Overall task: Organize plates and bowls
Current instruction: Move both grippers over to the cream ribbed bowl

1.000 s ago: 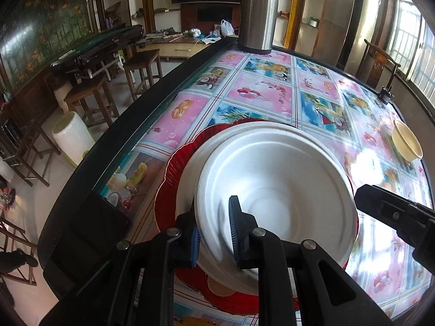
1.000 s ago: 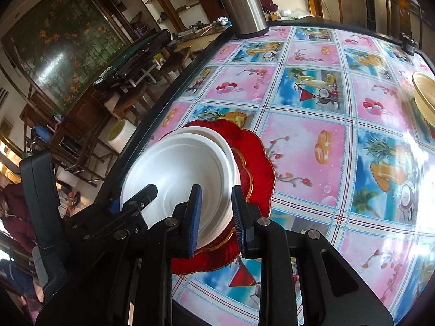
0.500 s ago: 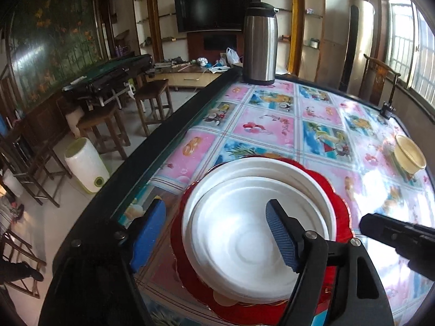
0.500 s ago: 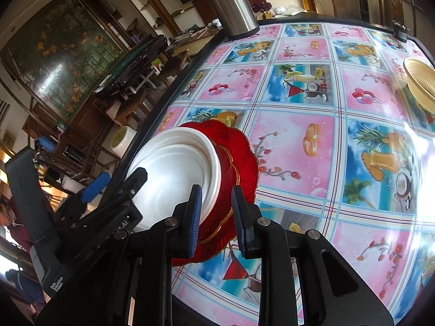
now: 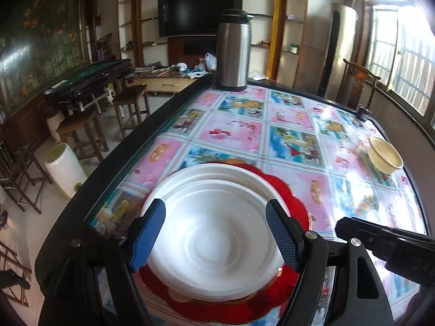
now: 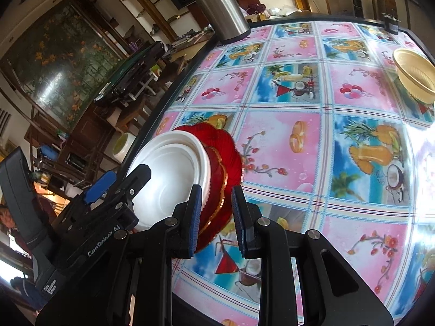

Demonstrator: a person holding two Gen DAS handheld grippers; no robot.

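Several white foam dishes [image 5: 217, 190] lie nested on a red scalloped plate [image 5: 288, 190] near the table's left edge. My left gripper [image 5: 214, 233] hovers just above them, open, its blue pads standing wide on either side of the top dish and touching nothing. The right wrist view shows the same white stack [image 6: 174, 168] on the red plate [image 6: 231, 154], with the left gripper [image 6: 119, 180] over it. My right gripper [image 6: 217, 217] is shut with only a narrow slit between its pads, beside the red plate's near rim and holding nothing.
A pale yellow bowl [image 5: 384, 157] [image 6: 414, 73] stands alone at the table's far right. A steel thermos [image 5: 233, 51] stands at the far edge. The flowered tablecloth [image 6: 285, 141] lies between them. Stools and a white bin [image 5: 64, 171] stand on the floor beyond the left rim.
My left gripper let go of the top white dish's rim, opened wide and drew back and up. The dish stays on the stack. My right gripper slid sideways, still shut.
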